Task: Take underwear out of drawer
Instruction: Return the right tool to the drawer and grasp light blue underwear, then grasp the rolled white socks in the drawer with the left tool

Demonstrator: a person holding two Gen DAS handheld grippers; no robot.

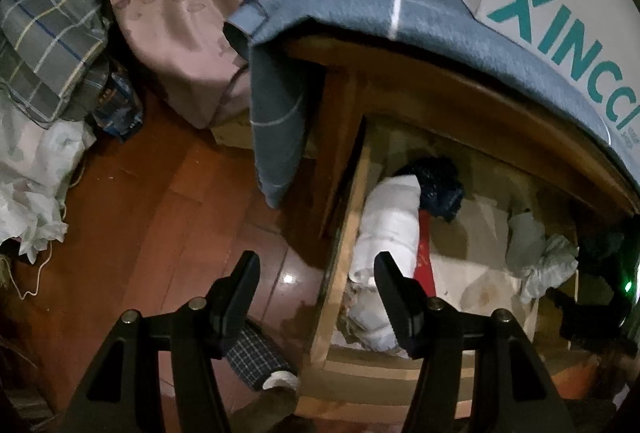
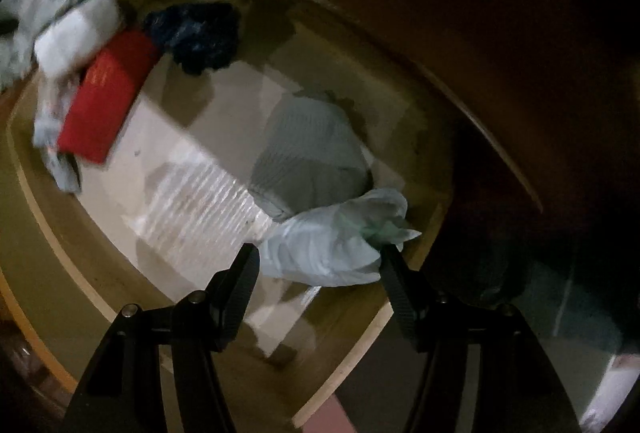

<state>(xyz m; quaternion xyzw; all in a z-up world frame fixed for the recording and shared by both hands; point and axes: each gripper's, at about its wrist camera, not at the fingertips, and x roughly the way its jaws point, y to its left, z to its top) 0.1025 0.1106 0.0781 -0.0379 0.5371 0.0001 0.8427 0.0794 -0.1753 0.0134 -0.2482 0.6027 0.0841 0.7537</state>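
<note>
The right gripper (image 2: 318, 265) reaches into the open drawer (image 2: 52, 233) with its jaws parted around a pale crumpled piece of underwear (image 2: 332, 249) near the drawer's front edge; whether the pads press it, I cannot tell. The left gripper (image 1: 316, 269) hangs over the drawer's side wall, jaws half apart and empty.

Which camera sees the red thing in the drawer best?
The right wrist view: the red thing shows almost its whole flat face, though blurred. In the left wrist view only a narrow strip shows, beside the white roll and partly behind that tool's finger.
</note>
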